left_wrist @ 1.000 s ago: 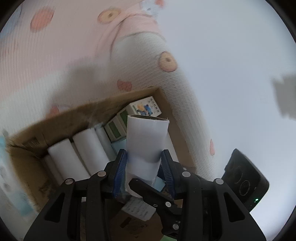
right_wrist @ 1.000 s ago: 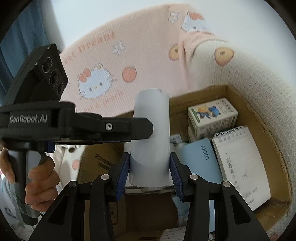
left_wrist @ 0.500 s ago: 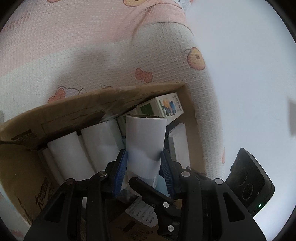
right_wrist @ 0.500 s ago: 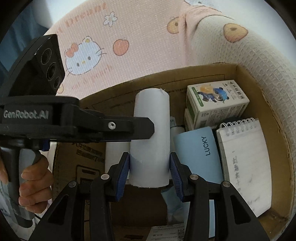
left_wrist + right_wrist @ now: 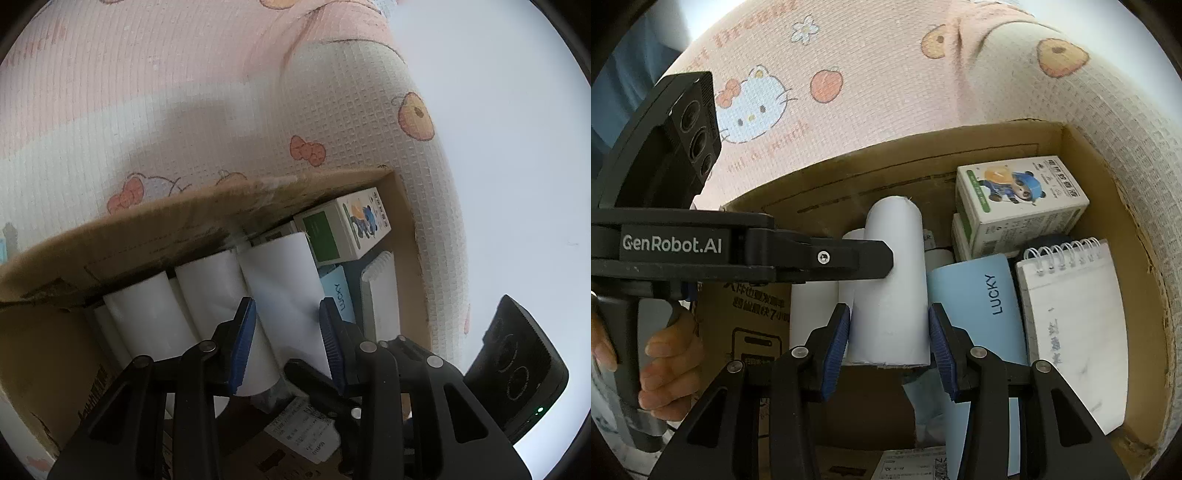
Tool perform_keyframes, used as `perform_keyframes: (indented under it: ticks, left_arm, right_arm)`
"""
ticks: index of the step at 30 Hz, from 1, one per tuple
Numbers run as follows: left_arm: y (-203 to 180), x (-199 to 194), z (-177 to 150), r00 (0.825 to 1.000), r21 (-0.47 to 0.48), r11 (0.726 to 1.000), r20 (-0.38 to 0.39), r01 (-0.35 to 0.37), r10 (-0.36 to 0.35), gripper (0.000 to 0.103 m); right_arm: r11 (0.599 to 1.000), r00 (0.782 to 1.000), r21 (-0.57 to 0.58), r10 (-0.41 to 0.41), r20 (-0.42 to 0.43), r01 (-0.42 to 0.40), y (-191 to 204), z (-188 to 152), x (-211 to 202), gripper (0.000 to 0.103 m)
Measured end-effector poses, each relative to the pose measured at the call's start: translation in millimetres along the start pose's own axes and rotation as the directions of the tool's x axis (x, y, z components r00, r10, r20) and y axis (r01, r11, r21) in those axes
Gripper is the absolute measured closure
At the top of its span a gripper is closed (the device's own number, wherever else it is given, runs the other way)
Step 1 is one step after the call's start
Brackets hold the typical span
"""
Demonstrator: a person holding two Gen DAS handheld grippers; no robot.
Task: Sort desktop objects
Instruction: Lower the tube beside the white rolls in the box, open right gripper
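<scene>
Lowering a white paper roll (image 5: 888,280) into the cardboard box (image 5: 1049,144) w/ both tongs. Right tongs (image 5: 889,343) are gripping its near end, blue pads pressing either side, partly open to the roll's width. Left tongs (image 5: 286,341) have been closing a bit further on the same roll (image 5: 280,291), pads squeezing it, roll visibly dented there. It's going in beside the other white rolls (image 5: 147,321) at the box's left; to its right are lying a blue LUCKY booklet (image 5: 979,306), spiral notepad (image 5: 1075,314) and small cartoon-printed boxes (image 5: 1015,199) at the far wall. Risks, imo: left tongs are crushing the hollow tube more; letting go unevenly is tipping it onto the booklet; my fingers jamming btwn neighbouring rolls on the way out.
</scene>
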State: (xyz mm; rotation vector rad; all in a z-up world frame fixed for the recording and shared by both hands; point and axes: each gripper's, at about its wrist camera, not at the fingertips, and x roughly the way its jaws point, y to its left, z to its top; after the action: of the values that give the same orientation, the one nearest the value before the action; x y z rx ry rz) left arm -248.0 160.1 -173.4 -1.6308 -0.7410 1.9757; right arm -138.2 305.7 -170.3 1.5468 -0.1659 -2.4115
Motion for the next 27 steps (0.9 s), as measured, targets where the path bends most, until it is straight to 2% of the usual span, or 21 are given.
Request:
perform_keyframes:
  ticks: [3, 6, 8, 13, 16, 18, 20, 23, 27]
  left_arm:
    - [0.0, -0.5, 1.4, 1.0, 0.0, 1.0, 0.009, -0.021, 0.021, 0.064]
    - [0.9, -1.6, 2.9, 1.0, -0.011, 1.0, 0.017, -0.005, 0.005, 0.064]
    - [0.2, -5.4, 1.8, 0.999, -0.01, 1.0, 0.033, 0.008, -0.008, 0.064]
    - [-12.8, -15.7, -2.2, 0.999, 0.073, 0.997, 0.053, -0.001, -0.002, 0.064]
    - [-22.6, -22.1, -4.6, 0.998, 0.128, 0.992, 0.063, 0.001, -0.009, 0.072]
    - [-28.2, -20.6, -5.5, 0.998, 0.152, 0.988, 0.053, 0.01, -0.018, 0.083]
    - [-29.4, -18.6, -5.8, 0.999, 0.159, 0.987, 0.04, 0.018, -0.025, 0.087]
    - [-27.5, -9.1, -5.0, 0.999, 0.145, 0.989, 0.026, 0.017, -0.022, 0.089]
    - [-25.9, -5.5, -6.1, 1.0, 0.158, 0.987, 0.021, -0.02, 0.017, 0.089]
  right_arm:
    - [1.0, 1.0, 0.019, -0.005, 0.013, 0.005, -6.5, 0.0, -7.6, 0.062]
    - [0.998, 0.997, 0.041, 0.052, 0.048, -0.054, -13.8, 0.8, -21.2, 0.062]
    - [0.999, 0.998, 0.03, 0.03, 0.052, -0.032, -14.9, 1.3, -25.6, 0.062]
    - [0.999, 0.999, 0.028, 0.035, 0.025, -0.036, -14.5, 0.3, -24.7, 0.063]
    - [0.999, 1.0, 0.052, 0.015, 0.026, -0.016, -16.3, 2.0, -21.8, 0.065]
    - [0.997, 1.0, 0.076, 0.016, 0.005, -0.017, -17.5, 1.5, -17.1, 0.069]
    - [0.997, 1.0, 0.083, 0.011, -0.022, -0.009, -17.6, 7.1, -10.8, 0.071]
    - [0.997, 0.999, 0.08, -0.003, -0.045, 0.006, -17.0, 11.3, -4.8, 0.072]
    - [0.997, 0.998, 0.073, -0.011, -0.059, 0.016, -16.5, 18.1, -0.6, 0.072]
